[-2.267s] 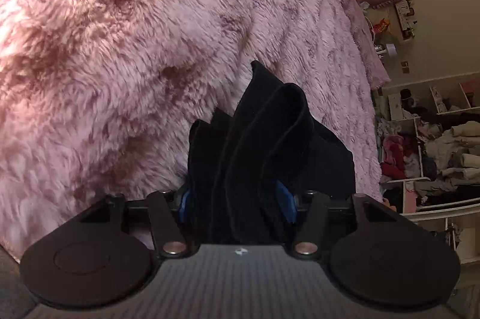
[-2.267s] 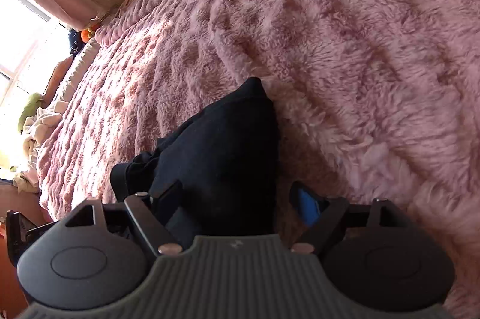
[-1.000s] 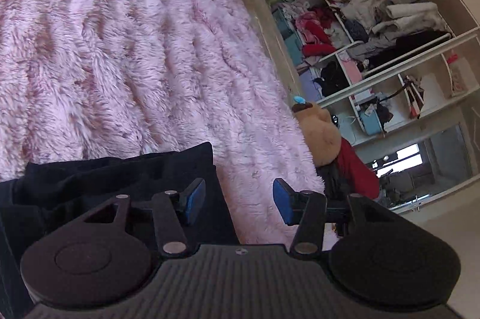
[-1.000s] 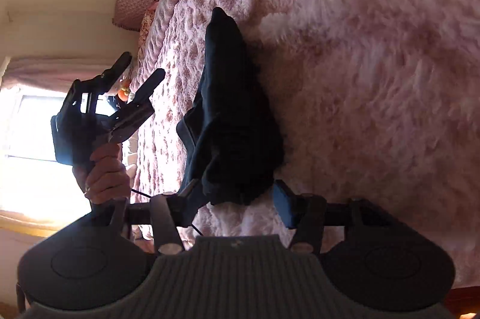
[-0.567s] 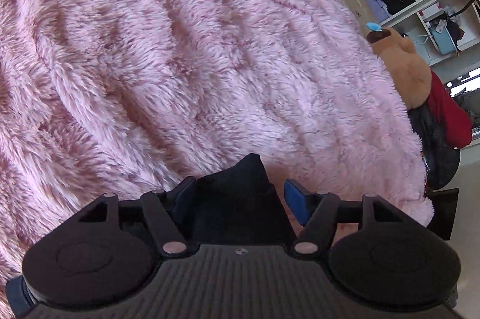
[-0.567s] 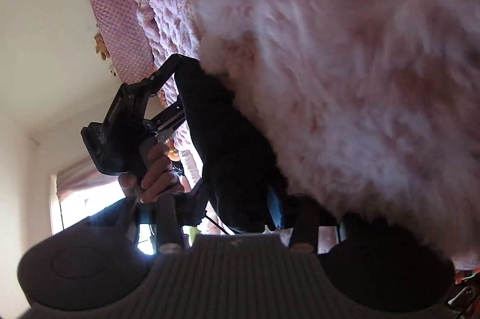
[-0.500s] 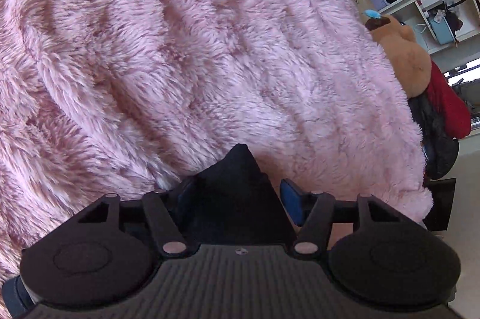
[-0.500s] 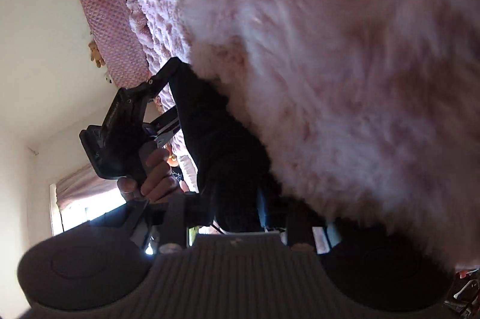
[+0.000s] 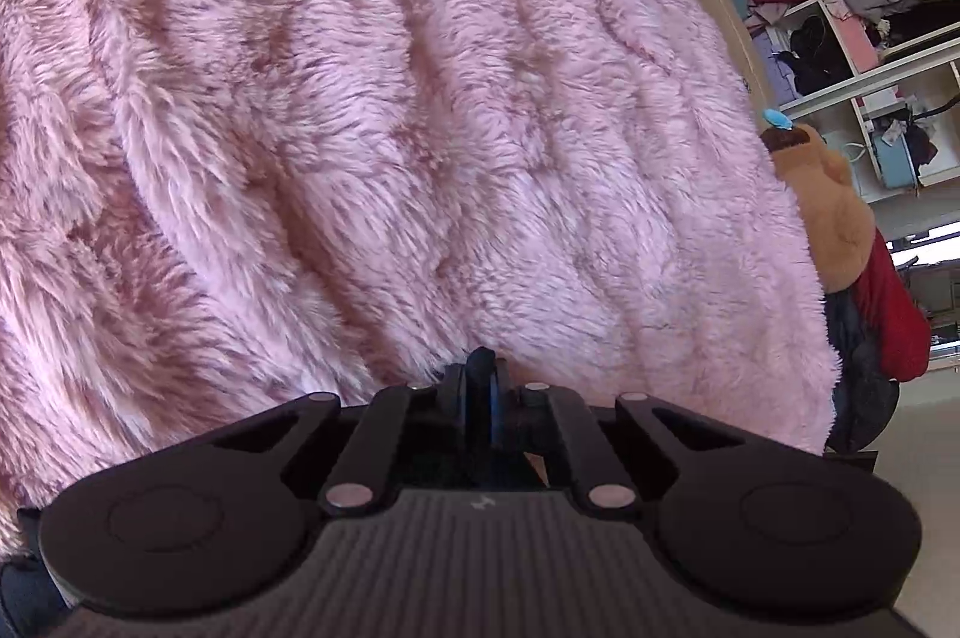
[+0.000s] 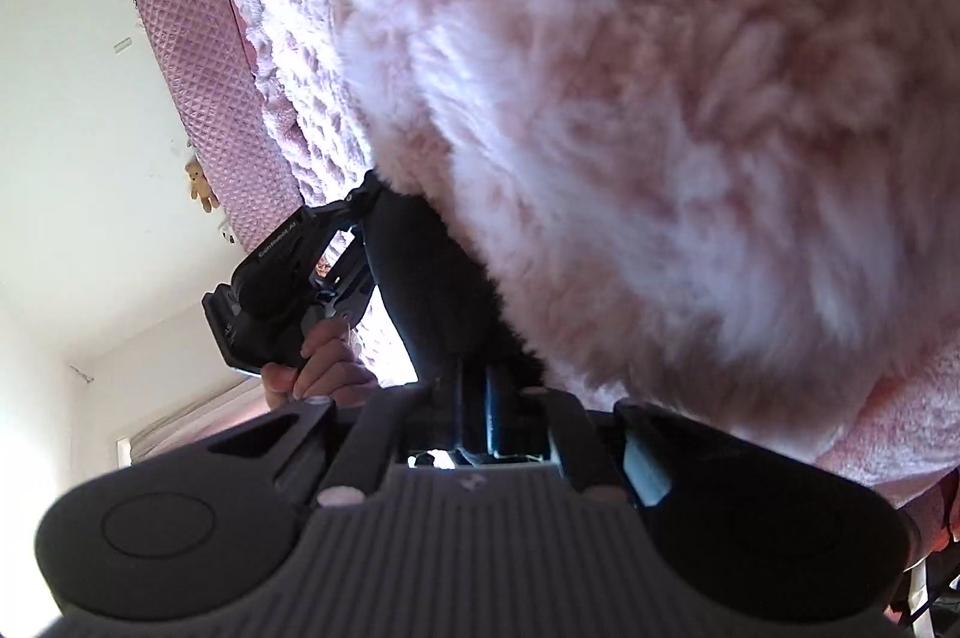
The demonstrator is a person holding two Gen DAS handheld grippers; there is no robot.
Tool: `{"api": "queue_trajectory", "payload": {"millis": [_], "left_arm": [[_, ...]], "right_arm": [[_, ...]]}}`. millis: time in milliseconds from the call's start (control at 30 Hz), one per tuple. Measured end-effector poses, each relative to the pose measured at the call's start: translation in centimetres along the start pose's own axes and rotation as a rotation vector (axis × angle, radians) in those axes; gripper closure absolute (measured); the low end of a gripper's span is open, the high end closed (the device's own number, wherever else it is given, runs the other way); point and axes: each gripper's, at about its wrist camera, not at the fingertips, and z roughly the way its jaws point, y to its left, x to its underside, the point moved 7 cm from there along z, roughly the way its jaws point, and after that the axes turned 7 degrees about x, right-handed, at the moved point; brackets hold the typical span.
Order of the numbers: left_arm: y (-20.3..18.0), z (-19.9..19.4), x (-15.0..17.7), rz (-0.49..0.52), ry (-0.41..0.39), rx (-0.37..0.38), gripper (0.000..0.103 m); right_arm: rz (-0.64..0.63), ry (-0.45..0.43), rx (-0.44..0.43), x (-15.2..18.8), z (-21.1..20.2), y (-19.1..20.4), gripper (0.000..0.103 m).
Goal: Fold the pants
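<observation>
Fingers of both tools are pinched in on black cloth: the left gripper [image 9: 480, 392] is closing at this moment, its blue pads almost together with a thin edge of the pants [image 9: 480, 359] poking up between them, and the right gripper [image 10: 486, 398] has its pads drawn narrow onto a thicker fold of the same garment. In the right wrist view the pants [image 10: 432, 296] run as a dark band from those fingers along the edge of the bed to the left gripper [image 10: 354, 206], which a hand [image 10: 318, 368] holds by its grip, so the cloth spans the two tools and lies against the fluffy pink blanket [image 9: 420, 128]. How many layers each pinch has caught cannot be told, since most of the garment sits under the tool bodies. The fabric looks soft, limp and light; it should sag between the holds and drape wherever it is not carried, and the long pile beneath may drag on it. Corners and folded edges look like the sensible places to take hold, gripped deep enough that a thin layer does not slip out. Beyond the bed stand a brown plush bear [image 9: 822, 200] and open shelves [image 9: 870, 8] crammed with clothes.
</observation>
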Motion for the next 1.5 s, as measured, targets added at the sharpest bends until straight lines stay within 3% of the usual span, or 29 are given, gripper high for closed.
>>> {"api": "queue_trajectory", "payload": {"millis": [67,133,200,233,300,433,500,567,600,700,800,867,967,1067,1200,1333,1400,1500], "left_arm": [[-0.7,-0.9,-0.4,0.044,-0.05,0.02,0.09],[-1.8,-3.4,-0.9,0.114,-0.164,0.014,0.076],[-3.2,-7.0,-1.0,0.187,-0.309,0.009,0.036],[-3.6,-8.5,-0.7,0.206,-0.355,0.002,0.032],[-3.9,-11.4,0.7,0.227,-0.413,-0.1,0.032],[-4.4,-14.6,5.5,0.321,-0.501,-0.377,0.033],[-4.5,-14.3,7.5,0.325,-0.505,-0.357,0.042],[-4.2,-12.4,8.9,0.3,-0.474,-0.257,0.053],[-4.0,-11.4,9.4,0.281,-0.479,-0.24,0.067],[-3.0,-8.4,10.6,0.248,-0.466,-0.221,0.084],[-2.6,-5.7,10.5,0.214,-0.482,-0.219,0.09],[-1.9,-4.0,9.7,0.167,-0.473,-0.277,0.092],[-1.4,-2.3,8.5,0.133,-0.47,-0.355,0.096],[-1.4,-1.5,7.4,0.176,-0.499,-0.505,0.096],[-1.3,-1.9,6.5,0.149,-0.514,-0.505,0.096],[-1.5,-4.5,6.6,0.132,-0.509,-0.535,0.088],[-1.5,-6.6,7.7,0.138,-0.507,-0.574,0.079],[-1.2,-9.1,9.8,0.132,-0.489,-0.655,0.079]], "right_arm": [[-0.026,0.019,0.013,0.0,0.0,0.5,0.099],[-0.079,0.065,0.029,0.2,-0.2,1.3,0.09],[-0.206,0.071,0.065,0.4,-1.3,2.9,0.076],[-0.296,0.045,0.09,0.6,-2.1,4.1,0.075],[-0.488,-0.007,0.14,1.2,-3.5,7.0,0.075],[-0.892,-0.121,0.223,3.2,-3.3,13.6,0.09],[-1.016,-0.154,0.274,3.9,-1.8,15.5,0.095],[-1.085,-0.148,0.304,4.4,0.5,16.3,0.097],[-1.106,-0.154,0.325,4.4,1.6,16.3,0.098],[-1.069,-0.141,0.385,4.0,4.8,15.4,0.103],[-1.055,-0.106,0.437,4.0,6.9,13.2,0.103],[-1.094,-0.125,0.518,3.7,7.6,11.5,0.103],[-1.072,-0.154,0.547,2.8,7.8,10.5,0.103],[-1.043,-0.165,0.543,2.2,7.7,9.9,0.103],[-1.053,-0.174,0.543,2.3,7.3,9.7,0.103],[-1.073,-0.172,0.51,3.1,6.5,10.5,0.103],[-1.127,-0.196,0.489,3.9,5.8,11.6,0.101],[-1.277,-0.285,0.475,5.3,5.3,13.5,0.1]]}}
